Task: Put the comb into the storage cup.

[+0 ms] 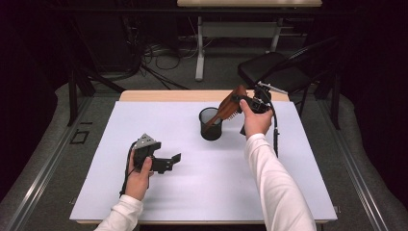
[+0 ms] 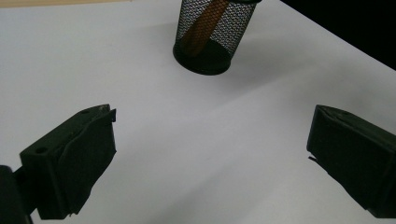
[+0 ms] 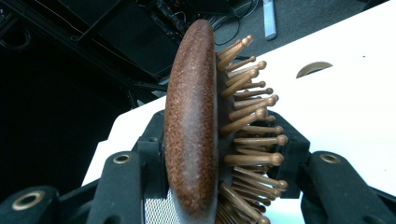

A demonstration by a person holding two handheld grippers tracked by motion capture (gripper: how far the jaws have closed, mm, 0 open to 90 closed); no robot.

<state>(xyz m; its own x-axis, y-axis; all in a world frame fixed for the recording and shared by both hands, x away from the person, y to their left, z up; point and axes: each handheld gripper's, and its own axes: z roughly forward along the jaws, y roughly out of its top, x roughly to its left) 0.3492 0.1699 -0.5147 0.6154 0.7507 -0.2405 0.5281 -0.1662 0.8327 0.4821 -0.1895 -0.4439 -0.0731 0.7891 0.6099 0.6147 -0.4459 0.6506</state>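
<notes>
The right gripper (image 1: 243, 102), upper right of centre, is clamped on the brush (image 1: 226, 108) head; its long axis slants down-left, handle already inside the mesh cup (image 1: 210, 124). The left gripper (image 1: 168, 162) rests lower left, jaws apart and empty.

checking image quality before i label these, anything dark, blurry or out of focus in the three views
High view: table evenly lit, surroundings nearly black, slightly soft overall. Left gripper view: mesh cup fairly sharp with a soft shadow at its right; the near jaws are dark and low in detail. Right gripper view: wooden hairbrush close up, its bristles reasonably crisp, backdrop dim, the white table washed out.
</notes>
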